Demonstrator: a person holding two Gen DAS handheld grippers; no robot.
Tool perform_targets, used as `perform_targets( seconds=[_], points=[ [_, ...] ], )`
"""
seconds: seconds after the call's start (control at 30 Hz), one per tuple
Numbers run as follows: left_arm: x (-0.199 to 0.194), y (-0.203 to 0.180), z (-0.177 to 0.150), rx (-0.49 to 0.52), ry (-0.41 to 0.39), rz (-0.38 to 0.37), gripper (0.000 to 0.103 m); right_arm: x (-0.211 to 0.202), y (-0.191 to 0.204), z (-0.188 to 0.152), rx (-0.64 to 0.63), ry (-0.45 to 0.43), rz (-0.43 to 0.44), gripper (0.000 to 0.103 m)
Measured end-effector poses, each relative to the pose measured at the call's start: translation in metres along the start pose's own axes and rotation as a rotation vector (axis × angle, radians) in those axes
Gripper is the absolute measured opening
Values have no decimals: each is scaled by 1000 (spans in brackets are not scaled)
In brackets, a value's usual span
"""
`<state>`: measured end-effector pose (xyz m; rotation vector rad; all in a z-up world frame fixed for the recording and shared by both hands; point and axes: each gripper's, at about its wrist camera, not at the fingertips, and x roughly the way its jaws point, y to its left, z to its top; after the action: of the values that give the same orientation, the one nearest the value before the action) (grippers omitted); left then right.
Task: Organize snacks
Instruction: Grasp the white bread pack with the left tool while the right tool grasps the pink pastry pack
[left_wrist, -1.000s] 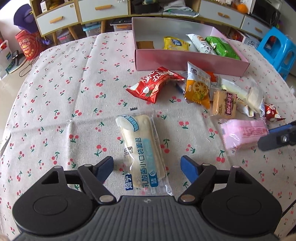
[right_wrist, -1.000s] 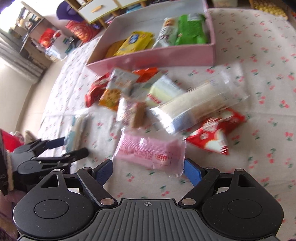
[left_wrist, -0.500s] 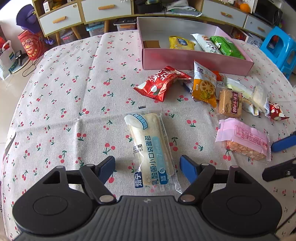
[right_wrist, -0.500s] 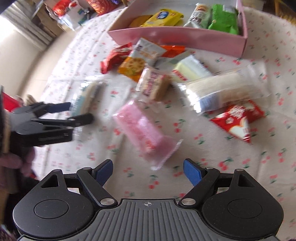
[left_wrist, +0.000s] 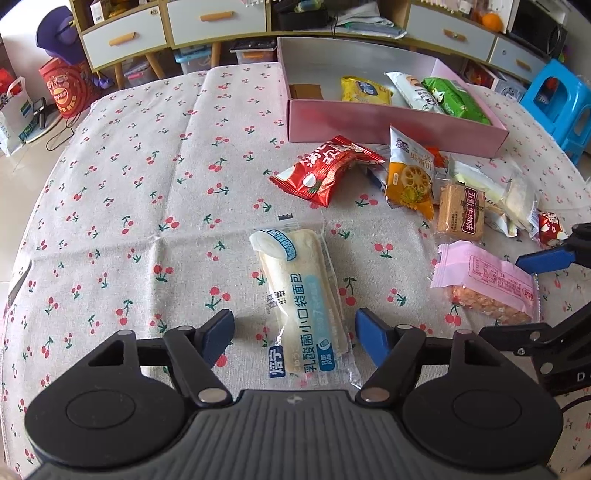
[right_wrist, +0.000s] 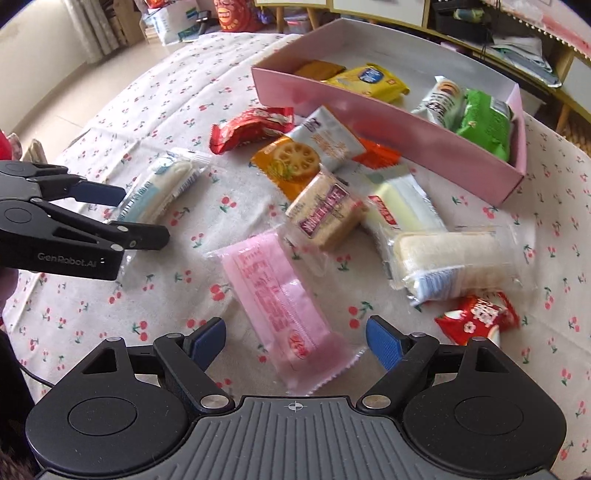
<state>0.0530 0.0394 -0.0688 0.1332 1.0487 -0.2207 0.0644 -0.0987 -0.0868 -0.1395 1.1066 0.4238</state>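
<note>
Glossy clear plastic wraps the long white bun (left_wrist: 301, 295), which lies flat on the cherry-print cloth (left_wrist: 147, 184) between the spread blue pads of the left gripper (left_wrist: 295, 332), not touching them. In the right view, the right gripper (right_wrist: 295, 341) is released too, its pads on both sides of the crinkled pink pack (right_wrist: 280, 306); the pink cardboard box (right_wrist: 388, 125) behind holds four packets.
</note>
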Motion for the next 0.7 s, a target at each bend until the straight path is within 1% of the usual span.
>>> perform_targets(
  seconds=[0.13,0.27,0.33,0.43,0.53,0.6,0.67,0.7],
  points=[
    [-1,2,0,-12,-4,3,63,-3,5,0,21,5,42,81],
    [-1,2,0,-14,-7,4,61,-4,10,1,46,-4,82,79],
    [-2,3,0,-15,-9,6,59,-3,12,1,48,-15,67,78],
    [-2,4,1,-20,-10,3,56,-1,14,2,41,-36,34,73],
    [-2,4,1,-23,-12,3,53,0,16,4,48,-57,24,67],
    [-2,4,2,-26,-13,1,51,1,16,5,53,-72,13,61],
    [-2,4,2,-28,-15,0,49,2,17,6,59,-83,-1,57],
    [-2,4,2,-29,-15,-2,47,2,18,7,62,-89,-5,52]
  ],
)
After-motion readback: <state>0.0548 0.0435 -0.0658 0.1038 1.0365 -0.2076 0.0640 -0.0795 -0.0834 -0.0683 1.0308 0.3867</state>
